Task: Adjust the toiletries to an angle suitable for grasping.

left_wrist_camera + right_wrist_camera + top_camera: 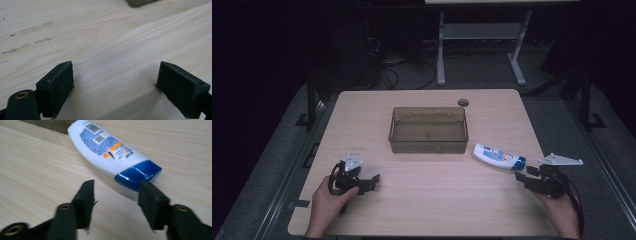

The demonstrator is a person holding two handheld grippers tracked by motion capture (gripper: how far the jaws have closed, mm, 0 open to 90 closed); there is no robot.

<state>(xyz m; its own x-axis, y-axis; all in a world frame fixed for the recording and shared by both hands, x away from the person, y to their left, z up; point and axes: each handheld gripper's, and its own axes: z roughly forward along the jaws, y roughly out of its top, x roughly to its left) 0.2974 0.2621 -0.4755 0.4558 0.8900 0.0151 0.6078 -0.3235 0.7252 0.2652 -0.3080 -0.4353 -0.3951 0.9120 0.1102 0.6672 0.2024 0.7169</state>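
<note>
No legible text; white bottle (110,150) with blue cap carries a back label of blue print, a barcode and an orange-and-blue mark, all too blurred to read.

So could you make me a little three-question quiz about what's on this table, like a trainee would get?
1. True or false: the white bottle with the blue cap stands upright inside the brown bin.
2. Which gripper is nearest the bottle: (a) the left gripper or (b) the right gripper?
3. Fill in: both grippers have their jaws ____.

Key
1. False: it lies on its side on the wooden table, to the right of the bin.
2. (b): its jaws point at the cap end, not yet gripping it.
3. Open, with nothing between them.
</note>
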